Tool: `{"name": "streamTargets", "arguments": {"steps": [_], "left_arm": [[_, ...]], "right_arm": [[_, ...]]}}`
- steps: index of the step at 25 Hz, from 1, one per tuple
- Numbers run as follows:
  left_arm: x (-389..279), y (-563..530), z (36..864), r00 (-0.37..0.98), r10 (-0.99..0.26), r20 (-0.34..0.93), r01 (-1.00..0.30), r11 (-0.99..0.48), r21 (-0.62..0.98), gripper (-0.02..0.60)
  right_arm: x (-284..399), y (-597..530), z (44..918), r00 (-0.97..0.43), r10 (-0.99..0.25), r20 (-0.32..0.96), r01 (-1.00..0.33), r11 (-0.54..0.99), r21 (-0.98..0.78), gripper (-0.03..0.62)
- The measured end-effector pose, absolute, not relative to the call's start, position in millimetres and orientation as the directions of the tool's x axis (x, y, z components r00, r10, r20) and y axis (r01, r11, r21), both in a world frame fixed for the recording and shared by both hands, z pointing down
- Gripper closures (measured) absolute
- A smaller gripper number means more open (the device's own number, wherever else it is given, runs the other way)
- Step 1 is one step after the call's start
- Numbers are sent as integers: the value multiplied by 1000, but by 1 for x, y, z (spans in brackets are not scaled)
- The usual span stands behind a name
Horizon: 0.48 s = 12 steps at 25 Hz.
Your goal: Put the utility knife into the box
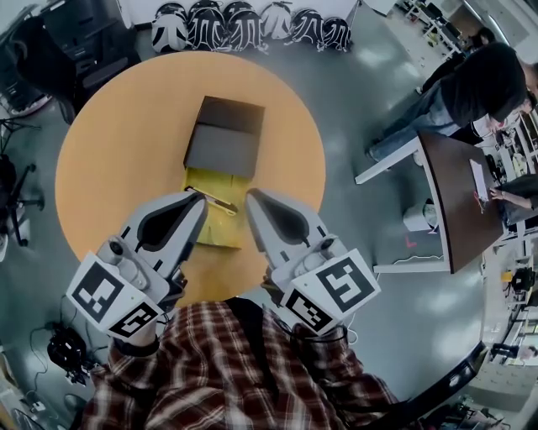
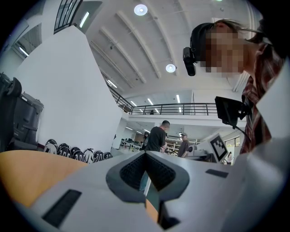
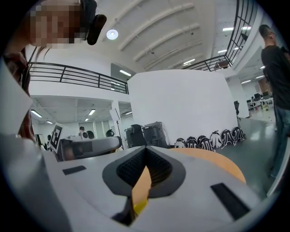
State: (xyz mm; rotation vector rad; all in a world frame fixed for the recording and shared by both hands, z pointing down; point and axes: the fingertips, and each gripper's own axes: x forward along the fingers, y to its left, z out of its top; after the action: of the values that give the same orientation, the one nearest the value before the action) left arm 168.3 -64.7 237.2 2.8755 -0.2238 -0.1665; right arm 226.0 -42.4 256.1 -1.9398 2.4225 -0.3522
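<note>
A box stands on the round orange table (image 1: pixel 118 159), its dark grey lid (image 1: pixel 225 138) folded back above a yellow tray (image 1: pixel 206 180). The utility knife (image 1: pixel 220 202), slim and pale, lies slanted on the yellow tray. My left gripper (image 1: pixel 200 196) hangs just left of the knife and my right gripper (image 1: pixel 250 195) just right of it, both above the tray's near end. Each is shut with nothing between its pads. In the left gripper view the left gripper (image 2: pixel 146 154) points up across the room. In the right gripper view the right gripper (image 3: pixel 146 148) does too, with yellow showing through the slit.
A row of black-and-white bags (image 1: pixel 244 25) lines the floor beyond the table. Black equipment (image 1: pixel 80 42) stands at the upper left. People sit at a brown desk (image 1: pixel 454 193) on the right. Cables and a chair base lie on the floor at the left.
</note>
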Motion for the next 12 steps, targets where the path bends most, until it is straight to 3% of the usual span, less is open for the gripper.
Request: {"name": "streamTargets", "arguments": {"steps": [12], "left_arm": [[164, -65, 241, 980, -176, -90, -147, -953, 264, 571]], "right_arm": [[225, -47, 261, -243, -960, 140, -958, 215, -188, 582]]}}
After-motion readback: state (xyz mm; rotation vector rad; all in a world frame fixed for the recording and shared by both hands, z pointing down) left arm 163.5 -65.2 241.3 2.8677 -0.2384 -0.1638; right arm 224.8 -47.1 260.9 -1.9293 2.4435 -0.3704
